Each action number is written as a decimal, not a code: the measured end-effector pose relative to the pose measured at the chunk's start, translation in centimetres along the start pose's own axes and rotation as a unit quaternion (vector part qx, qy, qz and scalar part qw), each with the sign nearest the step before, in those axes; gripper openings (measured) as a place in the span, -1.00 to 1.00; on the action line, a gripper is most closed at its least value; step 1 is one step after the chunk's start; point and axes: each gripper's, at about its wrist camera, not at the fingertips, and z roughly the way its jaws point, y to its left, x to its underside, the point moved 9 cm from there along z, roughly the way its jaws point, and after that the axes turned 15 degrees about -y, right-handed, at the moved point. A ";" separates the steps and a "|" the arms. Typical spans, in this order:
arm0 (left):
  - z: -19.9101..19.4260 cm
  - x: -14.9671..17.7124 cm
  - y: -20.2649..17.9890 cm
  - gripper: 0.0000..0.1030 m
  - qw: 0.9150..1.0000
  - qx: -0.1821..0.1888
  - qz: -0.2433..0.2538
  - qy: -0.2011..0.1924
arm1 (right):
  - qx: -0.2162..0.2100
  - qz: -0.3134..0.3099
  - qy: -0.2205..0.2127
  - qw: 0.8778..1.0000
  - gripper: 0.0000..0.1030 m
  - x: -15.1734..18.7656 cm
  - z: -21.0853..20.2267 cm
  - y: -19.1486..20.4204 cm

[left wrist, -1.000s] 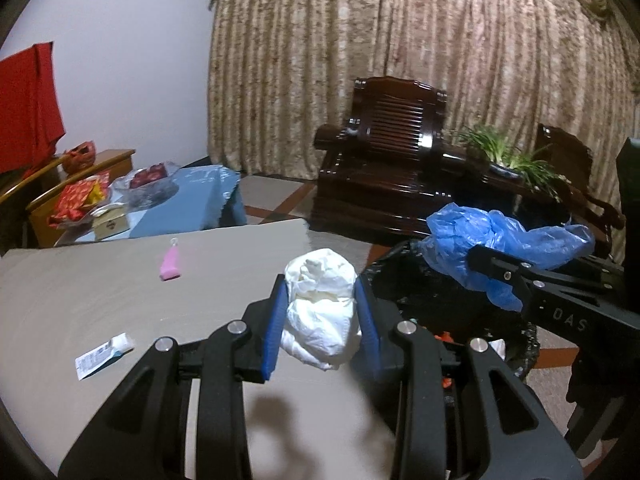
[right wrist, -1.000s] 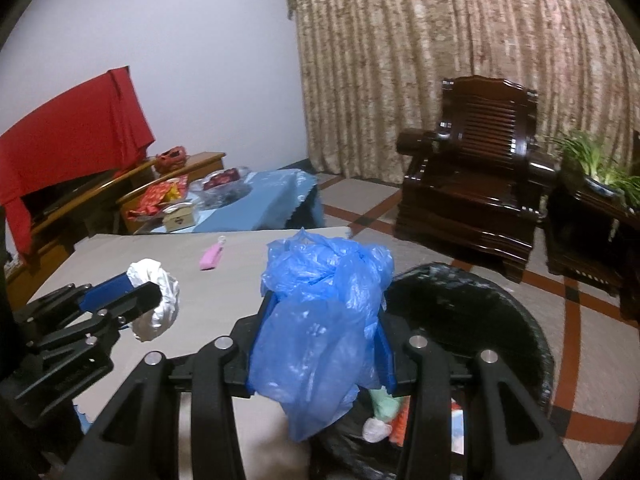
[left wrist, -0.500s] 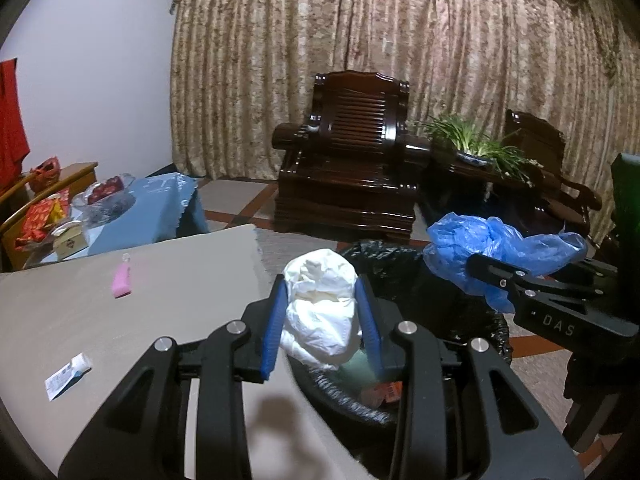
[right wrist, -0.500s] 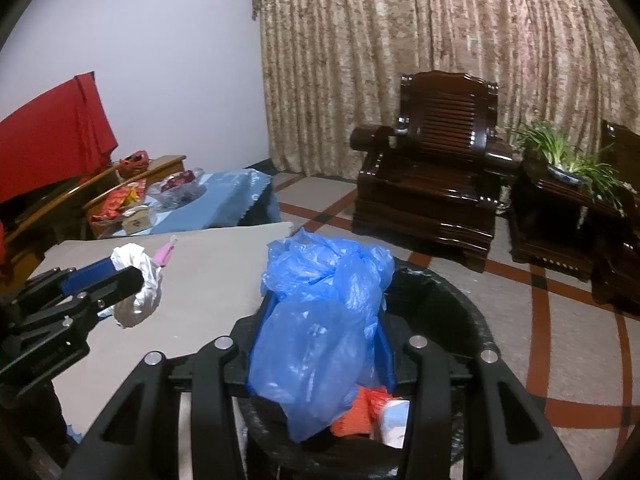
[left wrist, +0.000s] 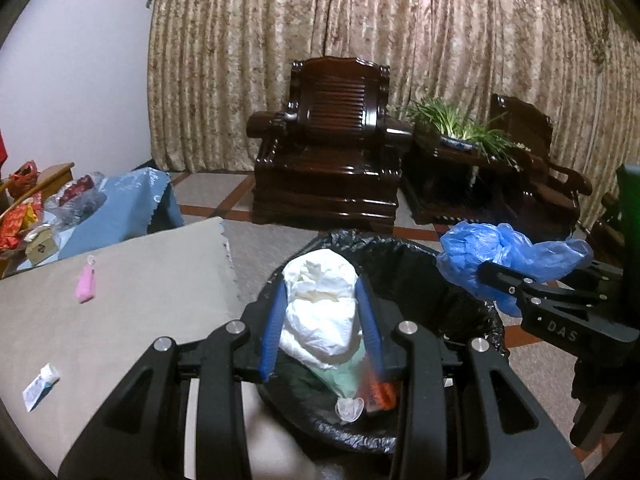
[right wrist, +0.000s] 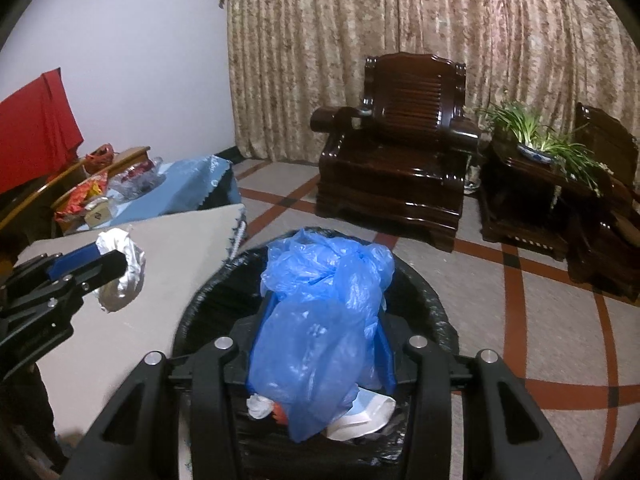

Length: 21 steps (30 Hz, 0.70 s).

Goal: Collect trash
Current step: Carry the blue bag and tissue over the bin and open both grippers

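While both hang over the black-lined bin (left wrist: 448,276), left gripper (left wrist: 322,312) clamps white wad (left wrist: 320,308), right gripper (right wrist: 320,320), at 3 o'clock, clamps blue bag (right wrist: 320,308).

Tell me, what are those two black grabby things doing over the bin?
A person is tidying up trash with a tool in each hand. The left tool is clamped on a crumpled white wad, and the right tool is clamped on a scrunched blue plastic bag. Both are held over the black-lined trash bin, which already has some rubbish inside. Nothing has been dropped yet. A pink item and a small white wrapper lie on the table.
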 end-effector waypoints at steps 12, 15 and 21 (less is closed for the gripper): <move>5.0 2.9 -2.7 -0.34 0.999 0.032 0.012 0.025 | 0.015 0.000 0.022 1.000 -0.16 1.9 2.1 -2.9; 6.1 3.6 -2.7 -0.33 0.999 0.035 0.009 0.035 | 0.013 0.000 0.029 0.999 -0.15 2.4 2.9 -3.0; 7.9 4.5 -3.0 0.01 0.997 0.053 -0.004 0.059 | 0.020 -0.007 0.045 0.999 0.23 3.6 4.5 -3.2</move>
